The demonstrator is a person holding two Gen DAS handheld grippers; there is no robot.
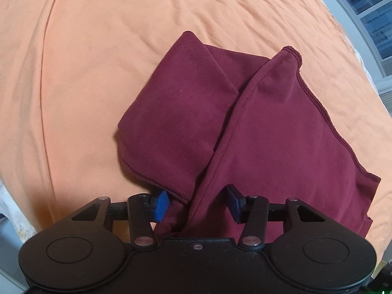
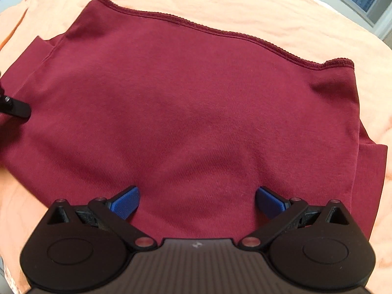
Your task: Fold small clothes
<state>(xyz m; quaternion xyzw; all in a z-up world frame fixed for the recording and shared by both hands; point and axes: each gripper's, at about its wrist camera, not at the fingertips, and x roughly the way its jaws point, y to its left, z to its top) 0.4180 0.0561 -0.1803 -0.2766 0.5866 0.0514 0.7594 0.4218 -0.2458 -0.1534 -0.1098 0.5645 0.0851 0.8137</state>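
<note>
Both jaws are standing spread: my left gripper is straddling a raised fold of the maroon garment, my right gripper is hovering released over it, lying on the orange sheet.

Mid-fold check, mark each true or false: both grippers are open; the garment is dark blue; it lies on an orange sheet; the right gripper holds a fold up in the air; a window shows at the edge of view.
1. Both grippers are open: true. The left gripper and right gripper have their jaws apart.
2. The garment is dark blue: false, it is maroon.
3. It lies on an orange sheet: true.
4. The right gripper holds a fold up in the air: false, it grips nothing.
5. A window shows: true.
</note>
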